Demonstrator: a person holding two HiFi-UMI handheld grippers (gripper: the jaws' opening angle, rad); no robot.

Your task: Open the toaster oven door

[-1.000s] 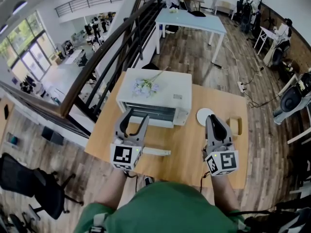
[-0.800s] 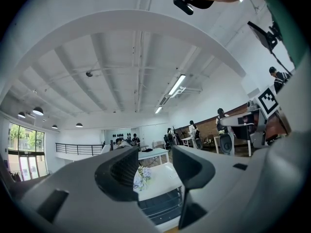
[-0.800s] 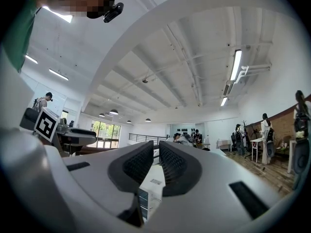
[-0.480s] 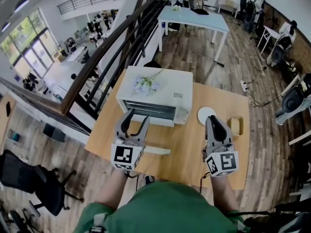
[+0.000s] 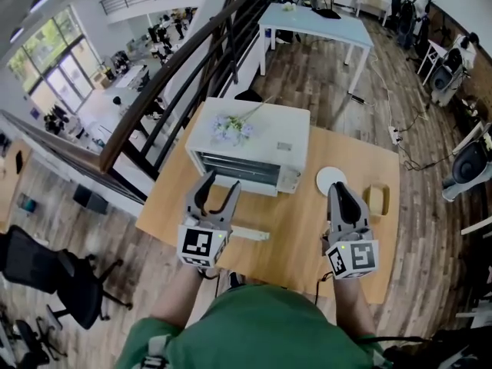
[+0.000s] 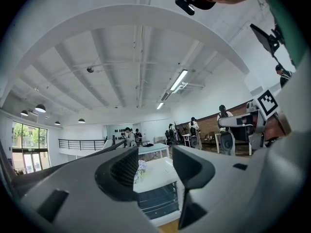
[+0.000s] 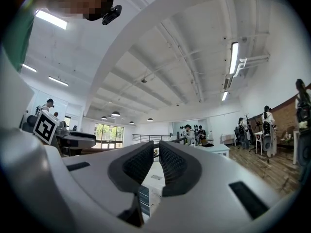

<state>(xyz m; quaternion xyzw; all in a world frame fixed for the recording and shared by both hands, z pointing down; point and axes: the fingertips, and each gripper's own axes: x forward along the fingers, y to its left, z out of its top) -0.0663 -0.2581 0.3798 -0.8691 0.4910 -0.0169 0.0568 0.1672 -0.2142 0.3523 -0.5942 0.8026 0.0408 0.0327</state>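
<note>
Two grippers hover above the surface [image 5: 296, 233]: the left gripper [image 5: 221, 183], jaws apart and empty, is nearer the toaster oven [image 5: 254, 133] at the far edge, whose door [image 5: 234, 171] runs crosswise just ahead, while the right gripper [image 5: 339, 188] has its jaws almost together on nothing.

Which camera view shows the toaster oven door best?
The head view: it shows the whole toaster oven door, shut, from above. The left gripper view shows only part of it between the jaws. The right gripper view shows just a sliver of the oven's front.
</note>
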